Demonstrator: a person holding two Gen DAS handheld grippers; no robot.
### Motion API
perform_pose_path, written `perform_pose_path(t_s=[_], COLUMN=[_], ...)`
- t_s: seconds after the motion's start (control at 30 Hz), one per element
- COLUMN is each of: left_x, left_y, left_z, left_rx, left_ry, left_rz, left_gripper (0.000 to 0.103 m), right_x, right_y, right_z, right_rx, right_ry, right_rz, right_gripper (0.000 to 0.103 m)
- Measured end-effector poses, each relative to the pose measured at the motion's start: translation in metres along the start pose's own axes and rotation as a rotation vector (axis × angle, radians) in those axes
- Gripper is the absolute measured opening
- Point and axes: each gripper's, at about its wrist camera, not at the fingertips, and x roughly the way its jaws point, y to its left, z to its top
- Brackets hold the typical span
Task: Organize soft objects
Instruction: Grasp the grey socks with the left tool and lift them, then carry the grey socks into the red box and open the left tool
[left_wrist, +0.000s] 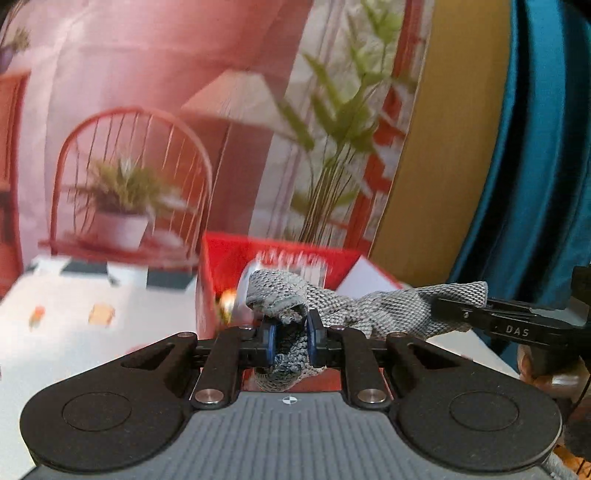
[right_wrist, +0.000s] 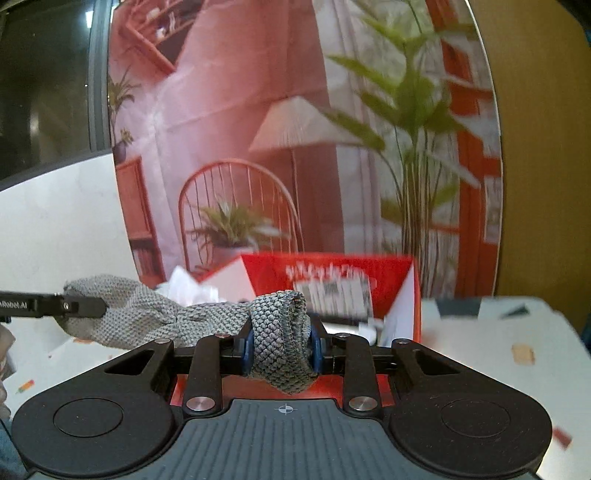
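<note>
A grey knitted cloth (left_wrist: 373, 310) is stretched between both grippers, held above an open red cardboard box (left_wrist: 229, 258). My left gripper (left_wrist: 290, 341) is shut on one end of the cloth. The right gripper's fingers (left_wrist: 491, 317) pinch the other end at the right of the left wrist view. In the right wrist view my right gripper (right_wrist: 280, 341) is shut on a bunched end of the cloth (right_wrist: 280, 328), and the left gripper's fingers (right_wrist: 74, 304) clamp its far end at the left. The red box (right_wrist: 402, 273) stands just behind.
A white table (left_wrist: 74, 332) with small coloured marks lies under the box. A printed backdrop of a red room with chair, lamp and plants (right_wrist: 258, 147) hangs behind. A teal curtain (left_wrist: 535, 147) is at the right. White packing material (right_wrist: 184, 284) lies beside the box.
</note>
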Motion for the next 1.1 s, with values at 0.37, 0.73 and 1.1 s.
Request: perform_pose_path(t_s=[0.37, 0.73, 1.1], left_x=[0.073, 0.173, 0.184], left_y=[-0.016, -0.003, 0.006], left_z=[0.057, 0.034, 0.029], left_rx=[0.145, 0.178, 0.149], left_ry=[-0.017, 0.224, 0.277], left_rz=[0.044, 0.1, 0.078], left_gripper=[0.017, 0.017, 0.03], right_x=[0.057, 0.153, 0.172], right_y=[-0.005, -0.021, -0.026], right_z=[0.055, 0.044, 0.019], right_rx=[-0.097, -0.128, -0.088], right_ry=[-0.012, 0.162, 0.259], right_rz=[-0.093, -0.187, -0.184], right_gripper=[0.025, 0.025, 0.026])
